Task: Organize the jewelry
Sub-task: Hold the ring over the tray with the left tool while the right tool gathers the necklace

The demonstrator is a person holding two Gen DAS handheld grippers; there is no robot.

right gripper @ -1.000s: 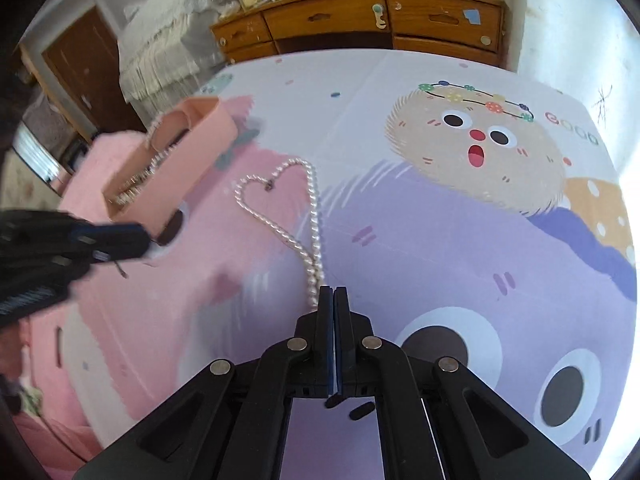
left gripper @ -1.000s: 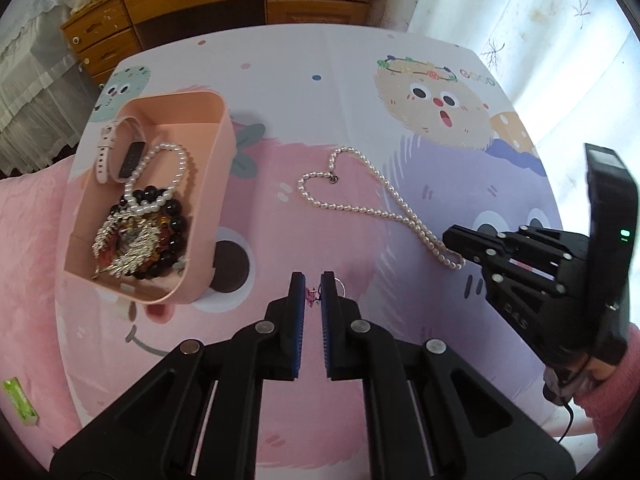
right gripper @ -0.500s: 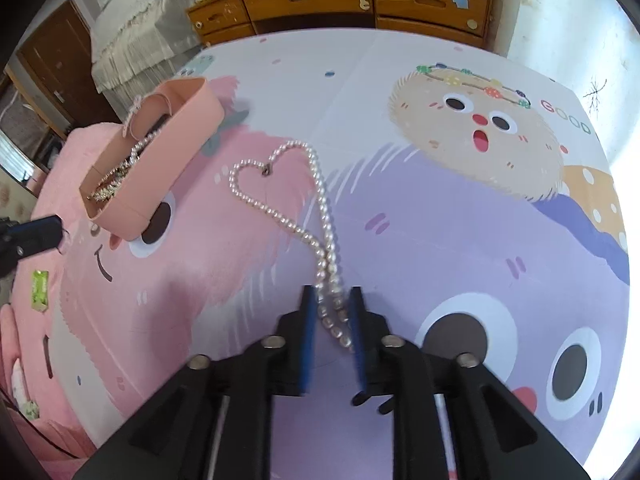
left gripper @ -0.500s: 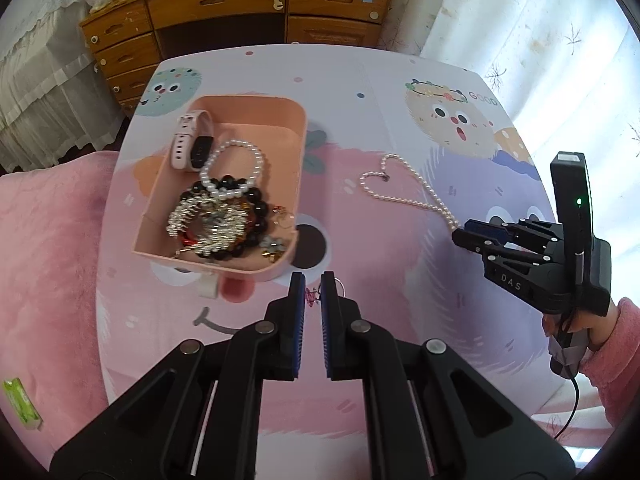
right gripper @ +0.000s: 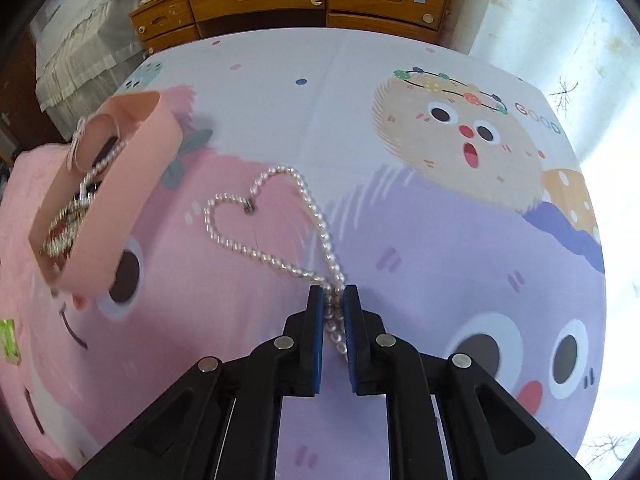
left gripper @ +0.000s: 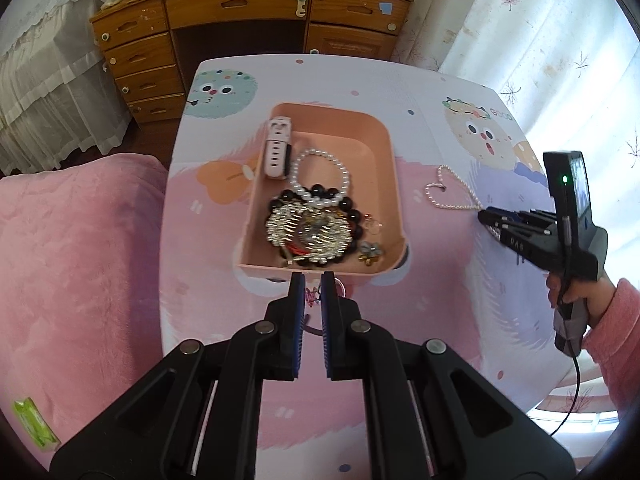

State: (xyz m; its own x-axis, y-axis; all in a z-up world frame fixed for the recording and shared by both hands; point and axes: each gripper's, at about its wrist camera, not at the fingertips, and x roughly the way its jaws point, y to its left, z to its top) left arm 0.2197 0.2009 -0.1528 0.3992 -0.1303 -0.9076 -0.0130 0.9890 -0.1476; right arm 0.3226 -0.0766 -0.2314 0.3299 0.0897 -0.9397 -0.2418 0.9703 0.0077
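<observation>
The pearl necklace (right gripper: 276, 236) lay on the surface (right gripper: 420, 240), its near end doubled between the right fingers (right gripper: 334, 320), the rest trailing ahead of them in a heart-shaped loop with the clasp at the far dip. Those fingers had just been closing, and the two strands sat in the narrow gap between the blue pads (right gripper: 316, 332); from these views they looked to be pinching the pearls, though only at the very end of the strand. That was the main risk: round, smooth beads held near the tips could roll out once lifted, and the long free loop would swing and pull on the grip. If only one strand was truly caught, the other might slide and the necklace would hang lopsided or drop.

The pink box (left gripper: 384, 184) stood ahead and to the left of the right fingers, already crowded with a white watch (left gripper: 278, 152), a pearl bracelet (left gripper: 320, 176), dark beads (left gripper: 352, 220) and a silver piece (left gripper: 308, 232). A dangling necklace could snag on its wall or tangle with that pile.

The left fingers (left gripper: 312, 296) were pressed nearly together on a small ringed trinket (left gripper: 316, 294), just short of the box's near wall. It was tiny and barely held, so it could slip, or the fingers could knock the box
</observation>
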